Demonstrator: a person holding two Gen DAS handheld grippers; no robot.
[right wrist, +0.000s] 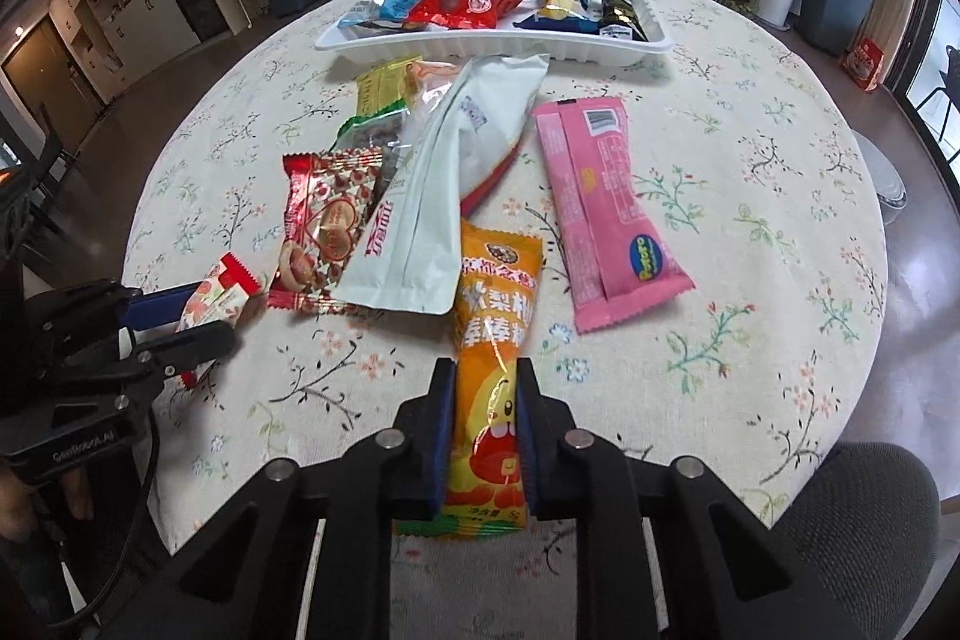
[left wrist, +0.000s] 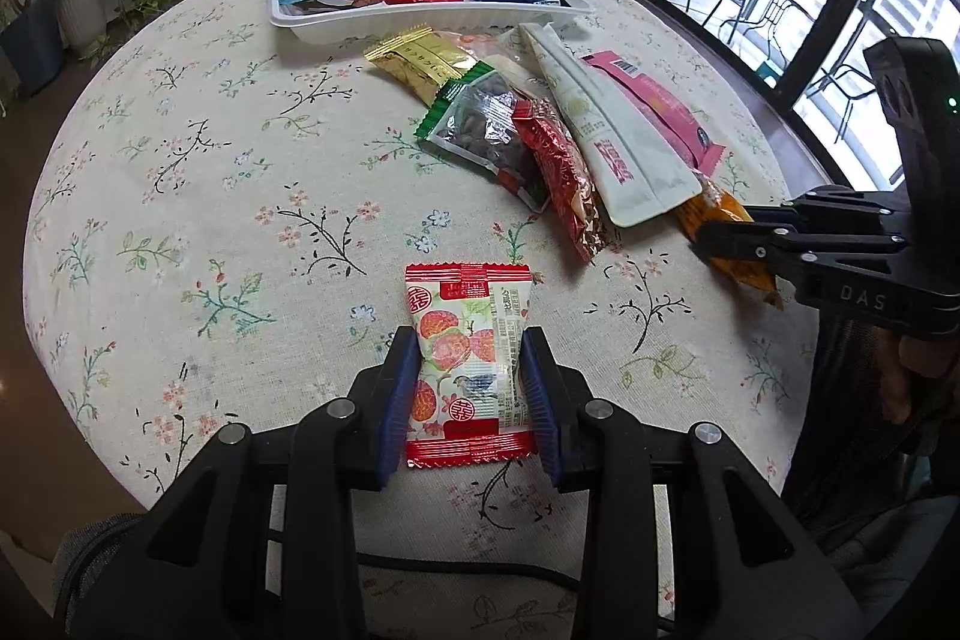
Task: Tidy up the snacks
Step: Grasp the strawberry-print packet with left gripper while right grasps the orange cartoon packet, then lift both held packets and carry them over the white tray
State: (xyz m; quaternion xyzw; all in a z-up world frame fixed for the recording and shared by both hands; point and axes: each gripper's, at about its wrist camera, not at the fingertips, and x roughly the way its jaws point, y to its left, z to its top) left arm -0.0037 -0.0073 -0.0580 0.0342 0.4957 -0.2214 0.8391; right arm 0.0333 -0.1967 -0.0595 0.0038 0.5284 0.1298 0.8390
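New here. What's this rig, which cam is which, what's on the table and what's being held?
No robot: a person holds a two-finger clamp in each hand, each with a fisheye camera looking along its fingers. In the left camera's picture, the left gripper is closed on a red-and-white snack packet. In the right camera's picture, the right gripper is closed on an orange packet. On the flowered tablecloth lie loose snacks, among them a pink packet and a white pouch. A white tray behind them already has several snacks in it.
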